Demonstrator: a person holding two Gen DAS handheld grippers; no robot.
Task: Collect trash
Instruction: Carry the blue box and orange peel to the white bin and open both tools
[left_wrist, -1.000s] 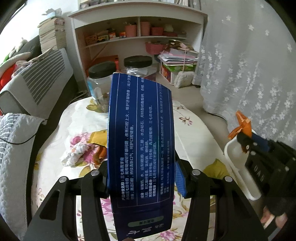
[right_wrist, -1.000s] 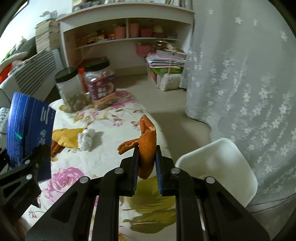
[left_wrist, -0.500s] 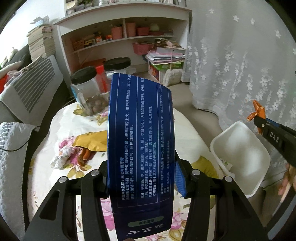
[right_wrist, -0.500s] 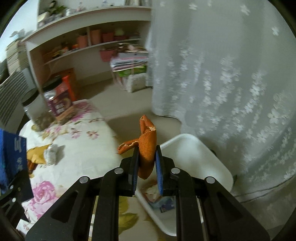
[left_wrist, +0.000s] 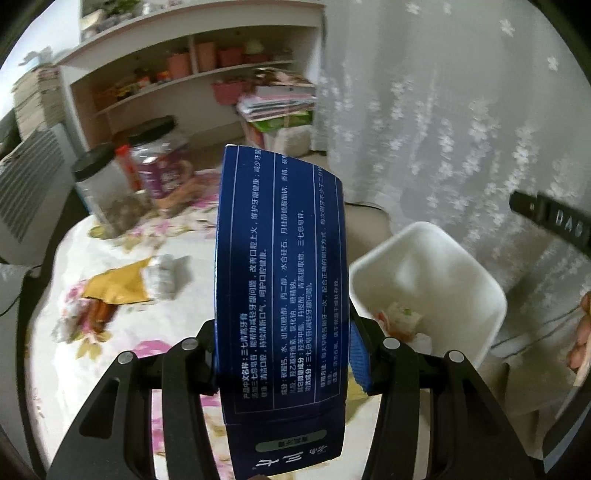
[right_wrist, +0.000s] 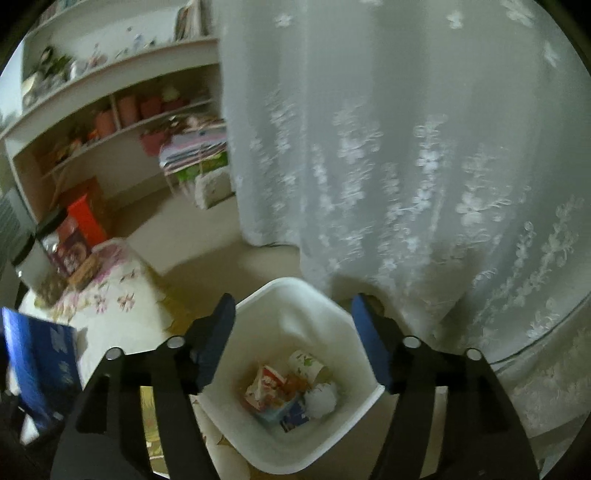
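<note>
The left gripper (left_wrist: 282, 354) clamps a blue carton (left_wrist: 280, 280) upright between its pads, above the flowered table (left_wrist: 192, 258). The right gripper (right_wrist: 293, 338) hangs over the white bin (right_wrist: 295, 306), its jaws opening with nothing between them. Wrappers and a paper cup (right_wrist: 308, 363) lie in the bin's bottom. Farther off on the table lie a yellow wrapper (left_wrist: 114, 286) and two jars (left_wrist: 107, 192), with a lace curtain (right_wrist: 406, 147) behind.

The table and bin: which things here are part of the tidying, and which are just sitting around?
Part of the job: blue box in left gripper; white bin; yellow wrapper; crumpled tissue; right gripper, jaws opening, empty.

Lying about: jars; shelves; curtain.
</note>
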